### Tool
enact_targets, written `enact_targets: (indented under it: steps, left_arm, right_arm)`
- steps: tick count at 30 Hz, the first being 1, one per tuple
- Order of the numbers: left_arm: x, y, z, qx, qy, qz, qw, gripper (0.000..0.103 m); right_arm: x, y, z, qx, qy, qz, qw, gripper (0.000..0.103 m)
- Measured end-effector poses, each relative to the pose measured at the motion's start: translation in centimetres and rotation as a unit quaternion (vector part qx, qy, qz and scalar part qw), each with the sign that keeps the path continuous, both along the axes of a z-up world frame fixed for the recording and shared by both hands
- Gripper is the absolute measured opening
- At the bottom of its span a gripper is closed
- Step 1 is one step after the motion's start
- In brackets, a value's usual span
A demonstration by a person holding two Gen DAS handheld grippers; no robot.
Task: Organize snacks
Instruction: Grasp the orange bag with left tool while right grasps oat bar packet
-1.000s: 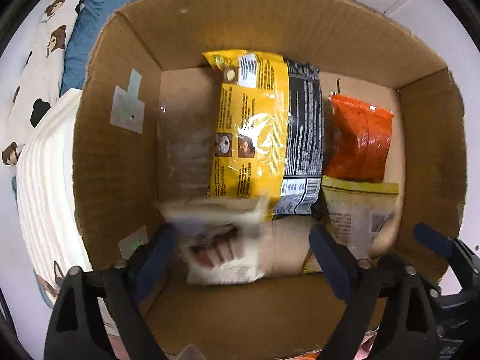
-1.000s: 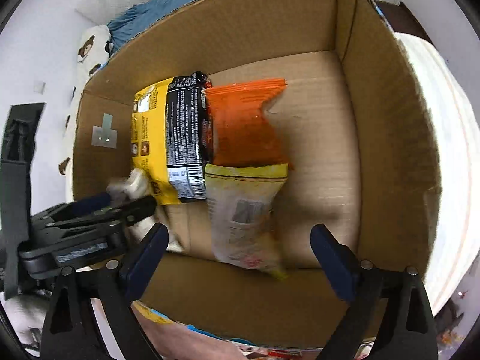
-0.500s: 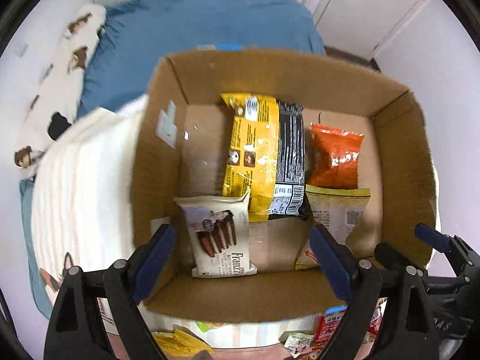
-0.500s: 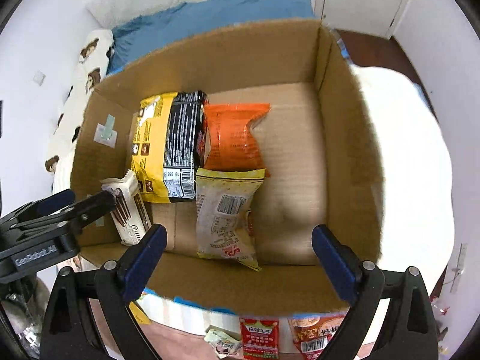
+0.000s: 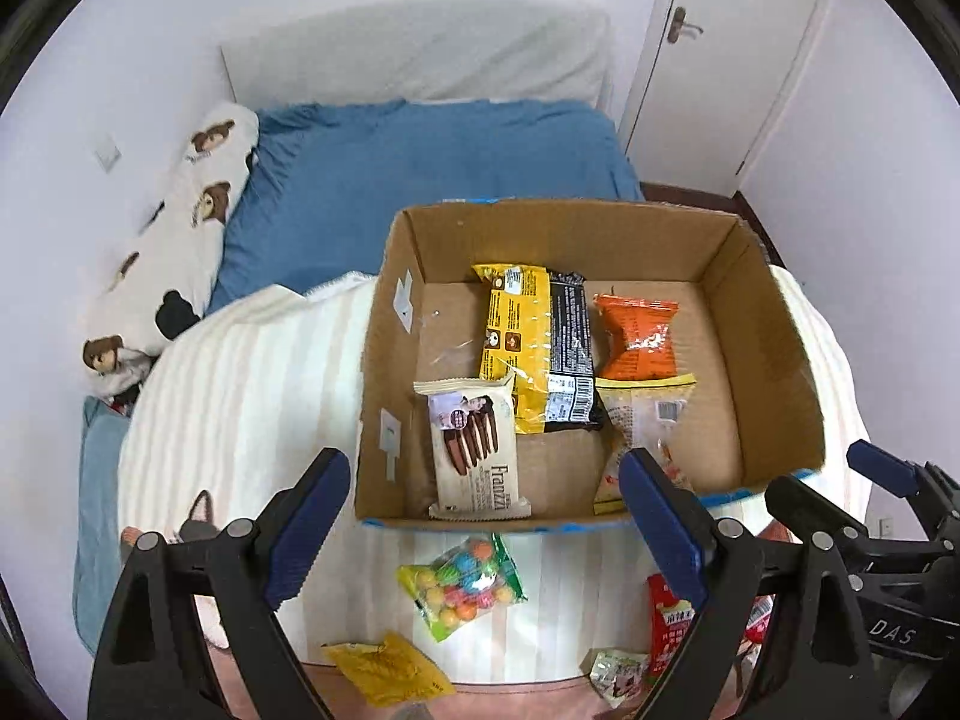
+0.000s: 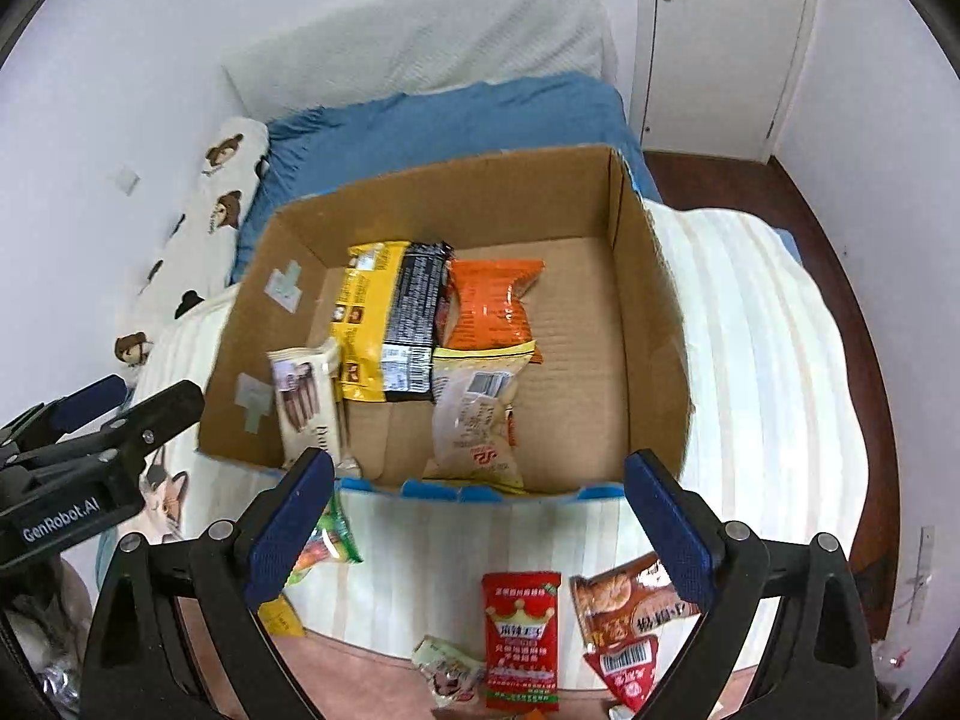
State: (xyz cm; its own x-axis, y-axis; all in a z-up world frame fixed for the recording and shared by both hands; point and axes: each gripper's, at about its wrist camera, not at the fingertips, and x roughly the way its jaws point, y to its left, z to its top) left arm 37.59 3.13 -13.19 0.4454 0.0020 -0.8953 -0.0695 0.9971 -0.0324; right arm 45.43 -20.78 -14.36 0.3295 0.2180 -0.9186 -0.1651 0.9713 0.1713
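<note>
An open cardboard box (image 5: 384, 372) of plain brown corrugated board sits on a cream ribbed blanket (image 5: 252, 396) spread over a bed with a blue sheet (image 5: 420, 180). Strips of pale tape mark the box's inner left wall, and blue tape edges its near rim.

Five snacks lie flat on the box floor. A long glossy yellow packet (image 5: 513, 330) and a black packet (image 5: 570, 348) lie side by side, touching, near the middle. Just right of them is a crinkled orange foil pouch (image 5: 639, 336), pinched at the waist. In front of the orange pouch lies a pale, puffy translucent bag (image 6: 477, 414) with a yellow top seam. At the near left corner rests a white rectangular wafer pack (image 5: 474, 444) printed with chocolate-coloured sticks, its top edge overlapping the yellow packet.

More snacks lie loose on the blanket in front of the box: a clear bag of round coloured candies (image 5: 465, 585), a crumpled yellow sachet (image 5: 390, 672), a flat red sachet (image 6: 522, 636) with a crown print, a brown-and-red pouch (image 6: 630, 612) and a small pale wrapper (image 6: 450, 669).

The left gripper (image 5: 486, 516) hangs above the box's near edge with its blue-padded jaws wide apart and nothing between them. The right gripper (image 6: 480, 516) hangs likewise, jaws spread wide and empty. A white pillow with brown bear prints (image 5: 174, 264) lies along the wall.
</note>
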Motion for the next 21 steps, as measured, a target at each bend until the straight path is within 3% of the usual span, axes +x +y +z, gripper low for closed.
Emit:
enact_targets:
  steps: [7,12,15,21]
  left_arm:
    - [-3.3,-0.2,1.9,-0.006,-0.025,0.004,0.9997,0.092]
    - [-6.1,0.0,2.0,-0.011,-0.025,0.012,0.9995,0.092]
    - [-8.2,-0.4,0.2,-0.008,-0.009,0.013,0.9998,0.092]
    - [-12.0,-2.9,-7.0,-0.022,0.083,0.008,0.9963,0.092]
  right_arm:
    - [-3.2,-0.5,2.4,0.025,-0.024,0.002,0.999,0.099]
    - [-5.8,-2.2,2.1,0.048,-0.010,-0.008,0.999,0.099]
    - [-7.9,-4.2,0.3,0.061,0.022,-0.025,0.998,0.099]
    - [-12.5,-9.8,-5.3,0.074,0.088,-0.088,0.989,0.099]
